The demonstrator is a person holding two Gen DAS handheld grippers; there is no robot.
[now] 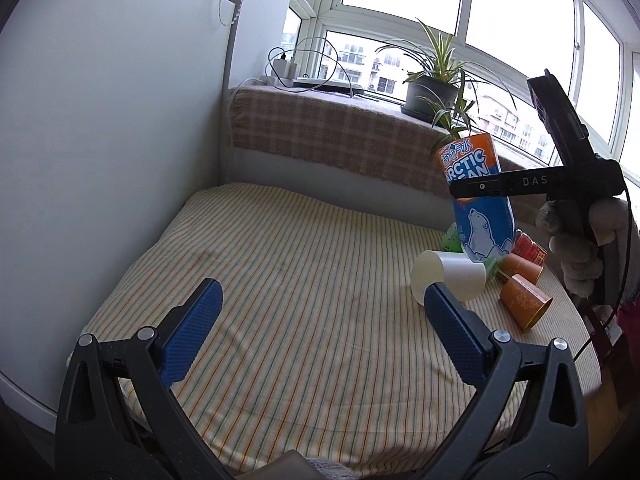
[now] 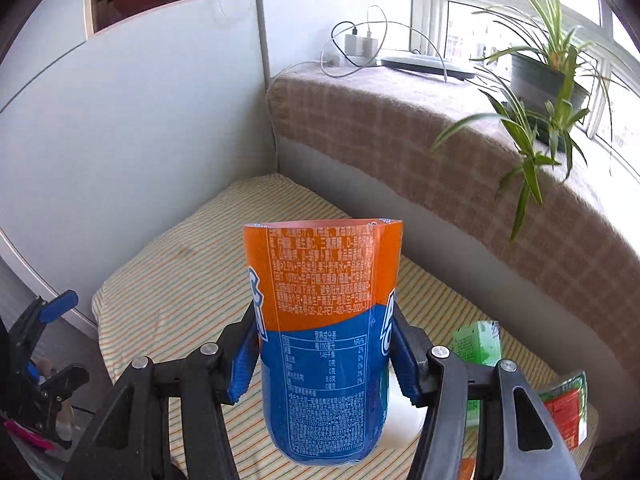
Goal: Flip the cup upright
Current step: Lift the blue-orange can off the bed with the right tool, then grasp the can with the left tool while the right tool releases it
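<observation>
An orange and blue "Arctic Ocean" cup [image 2: 324, 332] is held upright in the air, open end up, by my right gripper [image 2: 324, 356], whose blue pads press its two sides. In the left wrist view the same cup [image 1: 478, 196] hangs above the striped cushion [image 1: 280, 280] at the right, clamped by the right gripper [image 1: 480, 188]. My left gripper [image 1: 320, 328] is open and empty, low over the cushion's near edge. A white paper cup [image 1: 448, 276] lies on its side just beyond its right fingertip.
Two orange cups [image 1: 524, 304] lie on their sides at the cushion's right, with green [image 2: 478, 344] and red [image 2: 564, 408] cups near them. A white panel [image 1: 100, 140] bounds the left. A plaid-covered ledge [image 1: 340, 132] with a potted plant [image 1: 432, 88] and chargers lies behind.
</observation>
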